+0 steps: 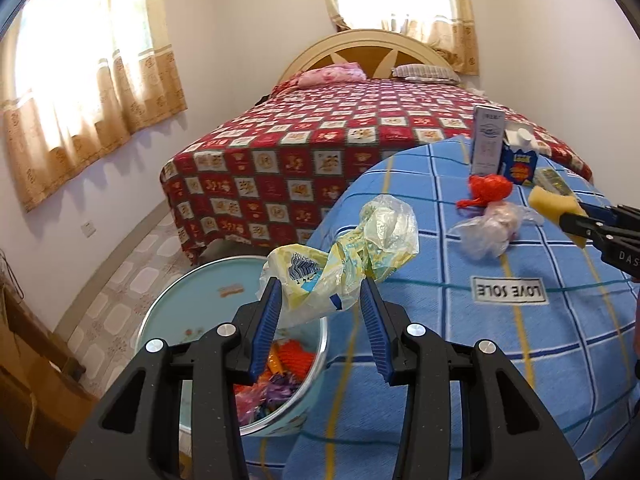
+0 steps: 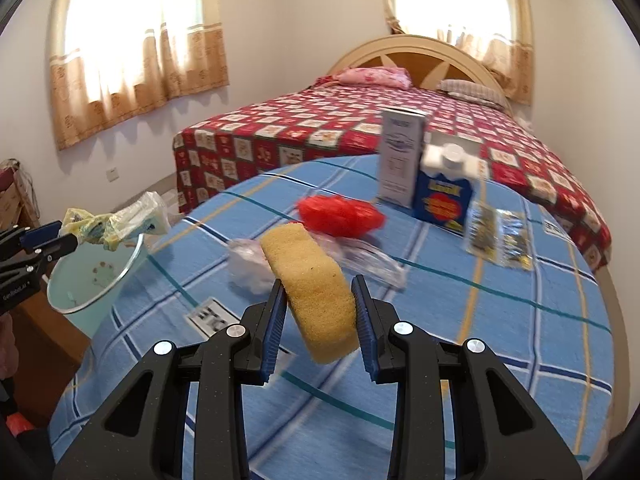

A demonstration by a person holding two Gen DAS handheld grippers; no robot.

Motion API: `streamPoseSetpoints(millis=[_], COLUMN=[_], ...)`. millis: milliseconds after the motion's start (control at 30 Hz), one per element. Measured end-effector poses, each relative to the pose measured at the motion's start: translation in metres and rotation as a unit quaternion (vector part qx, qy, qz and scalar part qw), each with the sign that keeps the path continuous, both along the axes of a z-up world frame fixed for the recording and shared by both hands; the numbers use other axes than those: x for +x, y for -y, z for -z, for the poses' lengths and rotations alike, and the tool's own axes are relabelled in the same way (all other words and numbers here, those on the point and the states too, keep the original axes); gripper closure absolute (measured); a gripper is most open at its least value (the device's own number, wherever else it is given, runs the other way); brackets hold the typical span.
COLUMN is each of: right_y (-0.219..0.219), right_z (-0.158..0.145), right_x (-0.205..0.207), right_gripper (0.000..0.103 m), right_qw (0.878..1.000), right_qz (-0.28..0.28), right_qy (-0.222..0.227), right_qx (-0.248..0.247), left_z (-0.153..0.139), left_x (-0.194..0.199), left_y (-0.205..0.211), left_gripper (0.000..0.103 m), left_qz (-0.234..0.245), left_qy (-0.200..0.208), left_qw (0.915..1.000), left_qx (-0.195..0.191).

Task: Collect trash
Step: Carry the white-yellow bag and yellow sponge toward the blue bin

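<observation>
While pinched, sponge (image 2: 316,292) between right gripper (image 2: 320,308) pads

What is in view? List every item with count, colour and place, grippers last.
Plastic bag: one, yellow and clear, in the left gripper, above the bin.
Sponge: one, yellow, in the right gripper.
Bin: one, pale blue, on the floor beside the blue bed, trash inside.
Red mesh: one, red, on the blue blanket.
Clear bag: one, crumpled, near the red mesh.
Tall box: one, white, upright on the blanket.
Carton: one, blue, white cap, beside the tall box.
Foil packet: one, shiny, lying beside the carton.
Blue blanket: one, checked.
Red bed: one, behind.
Left gripper: shut on bag.
Right gripper: shut on sponge.
</observation>
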State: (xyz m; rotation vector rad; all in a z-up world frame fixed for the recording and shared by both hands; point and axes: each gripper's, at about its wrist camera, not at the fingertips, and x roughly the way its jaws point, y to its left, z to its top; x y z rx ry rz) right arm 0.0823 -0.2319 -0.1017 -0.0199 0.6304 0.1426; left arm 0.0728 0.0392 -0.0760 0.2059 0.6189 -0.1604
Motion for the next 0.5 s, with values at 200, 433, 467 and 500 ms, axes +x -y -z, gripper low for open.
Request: streamPoseSetpoints(millis=[200,433,467,500], right_y=[-0.037,-0.069,-0.076,-0.079], right_z=[-0.002,-0.004,-0.005,-0.005], right_x=[0.011,0.025,0.028,0.03], right_gripper=[0.07,0.07,0.07,0.07], right_qw=[0.999,0.998,0.998,0.997], right_qz=[-0.035,-0.061,-0.066,-0.069], right_qy=[0.006,0.012,0.013,0.013], right_qx=[-0.007,-0.015,-0.016,-0.018], left_z=[-0.001,-0.003,-0.002,-0.002], left_x=[0.0,-0.004,-0.004,-0.004], left_y=[-0.022,-0.044,-0.048,-0.051], left_gripper=[0.062,0.062,0.062,0.062], left_qz=[-0.02,-0.046,-0.051,-0.054], left_qy=[0.002,0.007,0.008,0.008], left_qw=[0.9998,0.9989,0.9986,0.9984], left_qx=[-0.002,0.007,0.011,0.013])
